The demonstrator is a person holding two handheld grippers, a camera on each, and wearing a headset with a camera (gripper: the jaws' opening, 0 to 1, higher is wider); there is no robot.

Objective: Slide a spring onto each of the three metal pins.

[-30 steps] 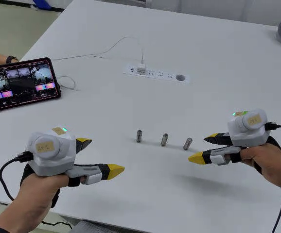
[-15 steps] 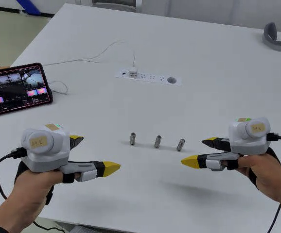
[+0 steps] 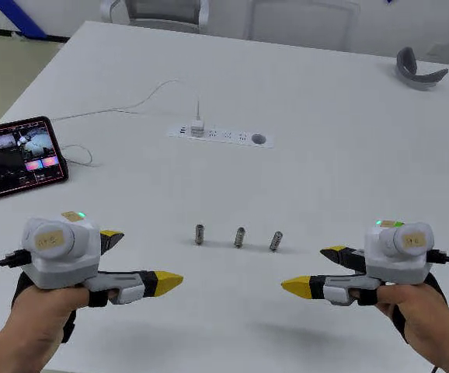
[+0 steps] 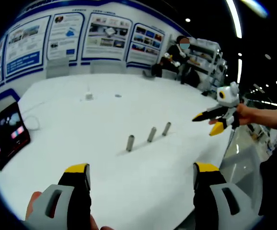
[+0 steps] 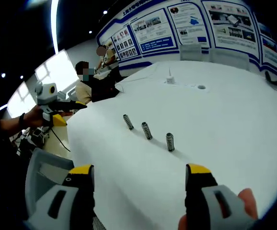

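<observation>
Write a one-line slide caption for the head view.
Open left gripper and open right gripper flank three upright springs in a row on a white table.

Three short metal pins stand upright in a straight row on the white table (image 3: 325,155), evenly spaced and apart: the left pin (image 3: 200,234), the middle pin (image 3: 239,237) and the right pin (image 3: 276,241). A grey coiled spring (image 5: 170,142) sits around each.

Bright, even overhead light covers the white table (image 3: 302,116), which is crisp in the head view. Faint soft shadows lie on it beneath the left gripper (image 3: 140,258) and right gripper (image 3: 314,268). In both gripper views the table bows with fisheye distortion, and a strip light (image 4: 234,14) above it flares.
</observation>
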